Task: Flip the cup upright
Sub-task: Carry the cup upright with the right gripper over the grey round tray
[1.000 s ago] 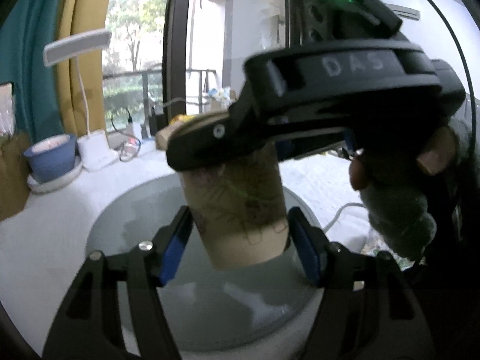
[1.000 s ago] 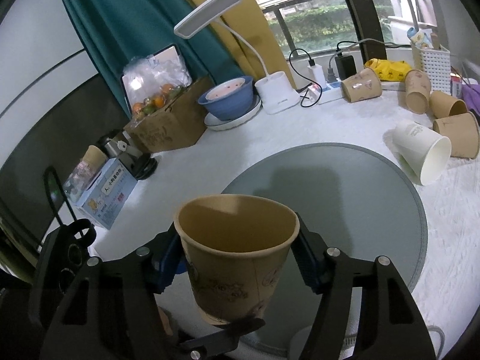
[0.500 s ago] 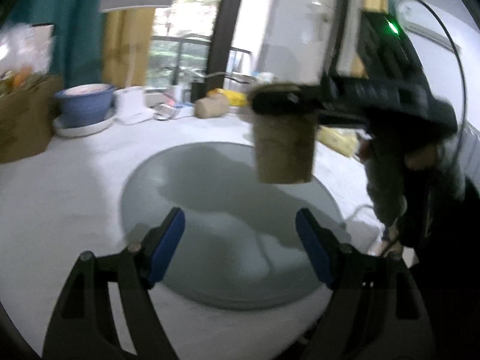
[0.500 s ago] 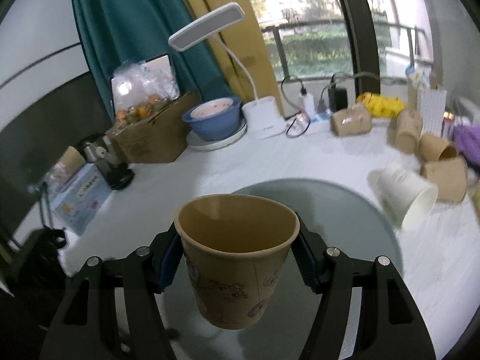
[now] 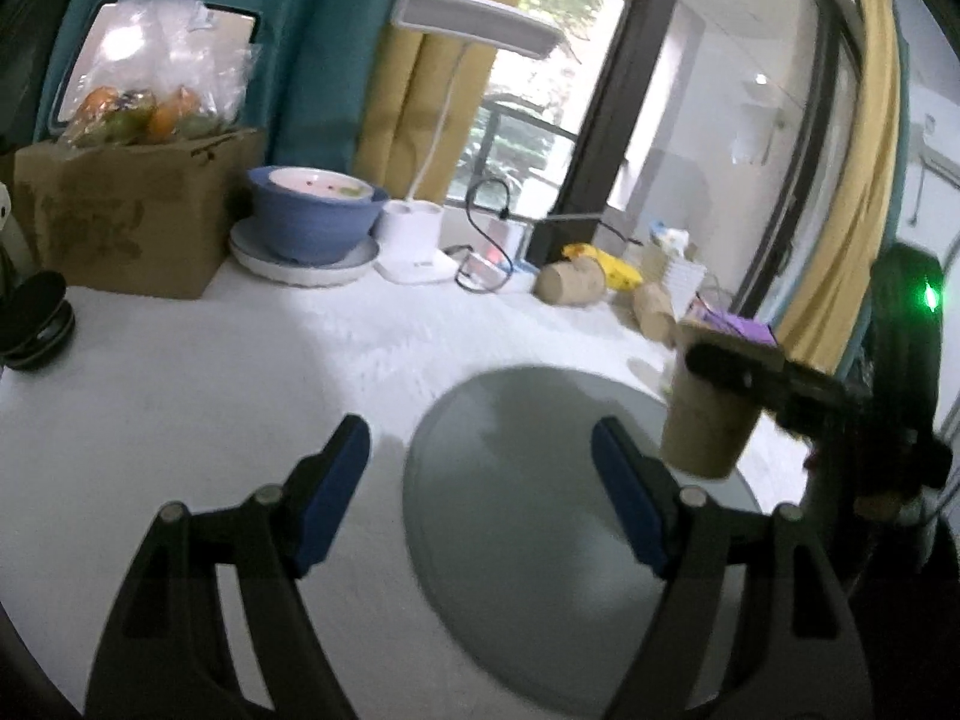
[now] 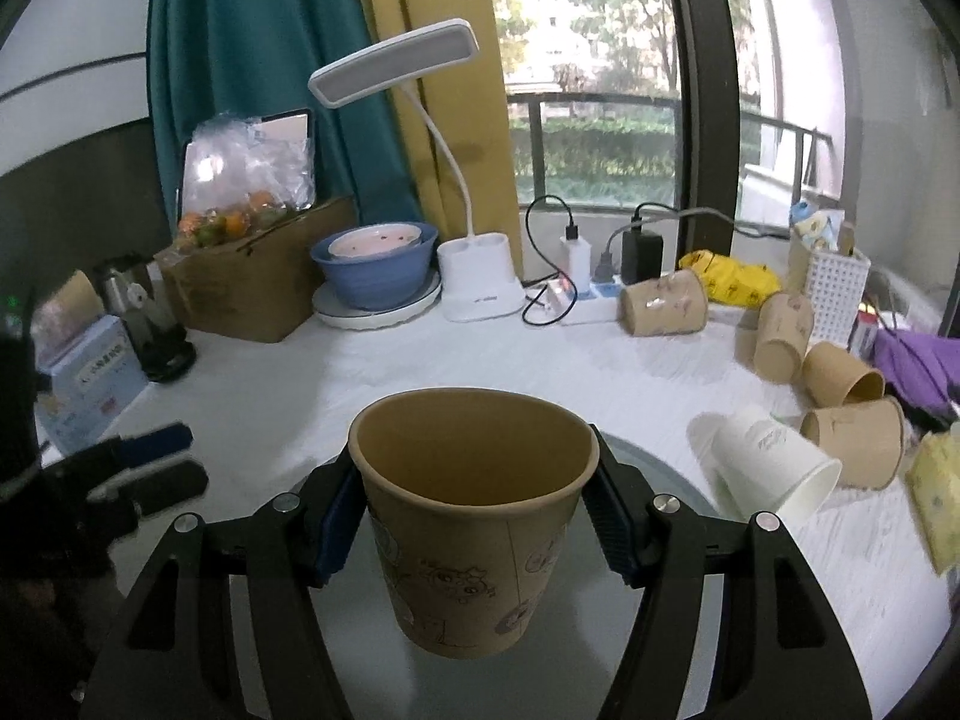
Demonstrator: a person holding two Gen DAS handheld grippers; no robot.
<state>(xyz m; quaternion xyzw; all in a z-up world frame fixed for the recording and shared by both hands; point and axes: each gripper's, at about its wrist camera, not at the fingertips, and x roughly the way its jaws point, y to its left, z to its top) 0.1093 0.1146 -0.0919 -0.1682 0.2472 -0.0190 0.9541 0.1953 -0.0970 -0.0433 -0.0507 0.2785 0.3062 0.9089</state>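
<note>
right gripper [image 6: 474, 516] fingers clamp the upright brown paper cup [image 6: 474, 516]; left gripper [image 5: 480, 486], at 9 o'clock, gapes wide, holding nothing.

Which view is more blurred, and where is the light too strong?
Left wrist view: soft with motion blur; the brown cup is smeared, and the window is overexposed. Right wrist view: sharp on the cup, with edges bent by fisheye distortion.

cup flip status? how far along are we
Done: the brown cup is mouth-up. In hand: the right tool is shut on it, holding it above the grey round mat. The left tool is open and holds nothing. Left: set the cup down on the mat and release.
</note>
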